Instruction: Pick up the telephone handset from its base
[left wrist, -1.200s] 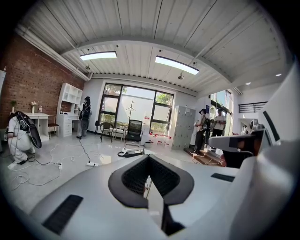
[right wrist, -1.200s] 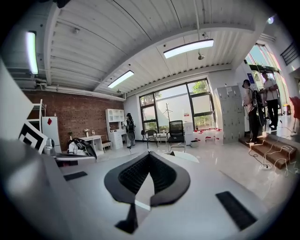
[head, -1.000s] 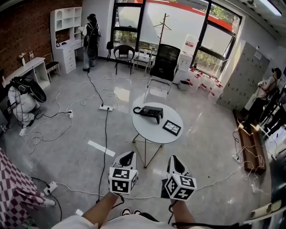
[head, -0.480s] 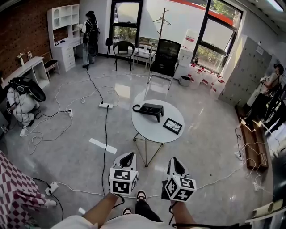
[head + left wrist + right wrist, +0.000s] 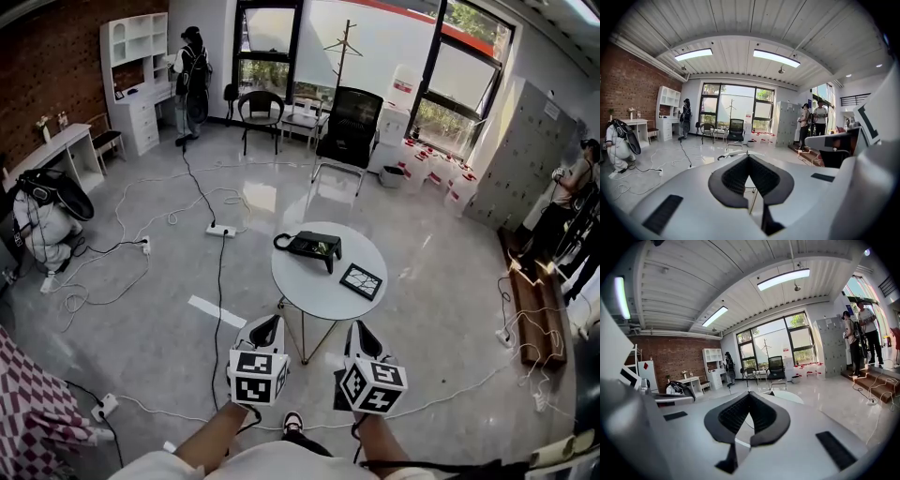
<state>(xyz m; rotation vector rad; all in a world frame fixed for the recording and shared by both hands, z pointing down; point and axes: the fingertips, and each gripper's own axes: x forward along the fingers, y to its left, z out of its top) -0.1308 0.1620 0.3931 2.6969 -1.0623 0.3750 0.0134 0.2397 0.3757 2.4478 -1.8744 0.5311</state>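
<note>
A black telephone (image 5: 317, 247) with its handset on the base stands on a round white table (image 5: 309, 281) ahead of me; its coiled cord loops off the left side. Both grippers hang in front of me, short of the table's near edge. My left gripper (image 5: 267, 324) is shut with nothing in it, its tips meeting in the left gripper view (image 5: 748, 156). My right gripper (image 5: 361, 328) is shut and empty too, tips together in the right gripper view (image 5: 749, 393). The table top shows just past the jaws in both gripper views.
A dark framed tablet (image 5: 361, 280) lies on the table's right side. Cables and a power strip (image 5: 222, 230) trail across the glossy floor. A black office chair (image 5: 349, 129) stands behind the table. People stand at the far left (image 5: 190, 75) and far right (image 5: 567, 192).
The table and telephone have come nearer in the head view as I walk toward them. Both grippers stay shut and side by side.
</note>
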